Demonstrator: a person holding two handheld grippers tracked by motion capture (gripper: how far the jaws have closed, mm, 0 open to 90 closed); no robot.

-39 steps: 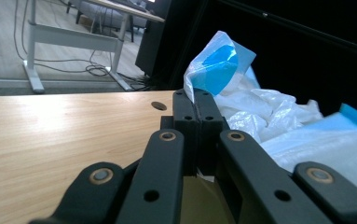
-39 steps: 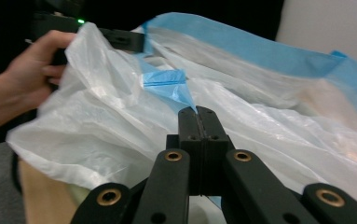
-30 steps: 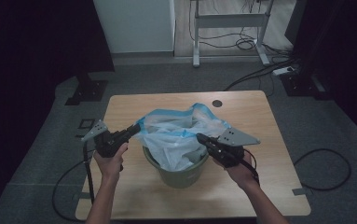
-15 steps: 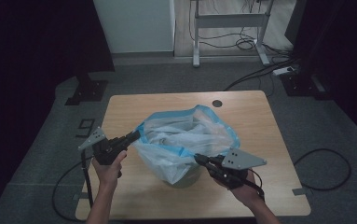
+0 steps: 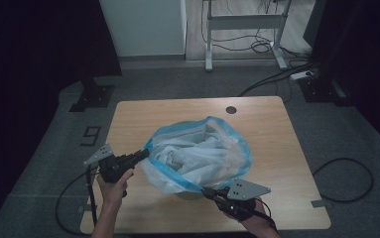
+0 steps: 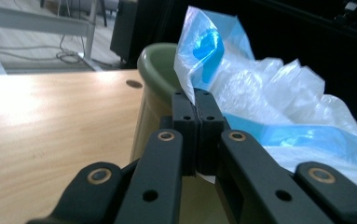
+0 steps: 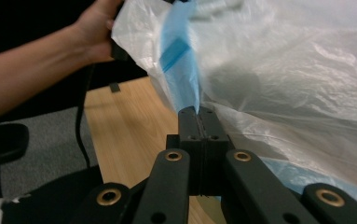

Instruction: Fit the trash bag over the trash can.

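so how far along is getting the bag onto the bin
Done: the plastic bag sits in the green bin, mouth spread. In hand: left gripper and right gripper each pinch its blue rim. Left: folding the rim down over the bin's edge.

one plastic bag [image 5: 197, 153], one green bin [image 6: 160, 60], one wooden table [image 5: 272, 124], two tongs [image 5: 140, 155] [image 5: 208, 192]

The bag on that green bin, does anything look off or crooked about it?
Yes. The plastic bag is not seated on the green bin: its blue rim is stretched lopsided between the left gripper and right gripper, both pinching it.
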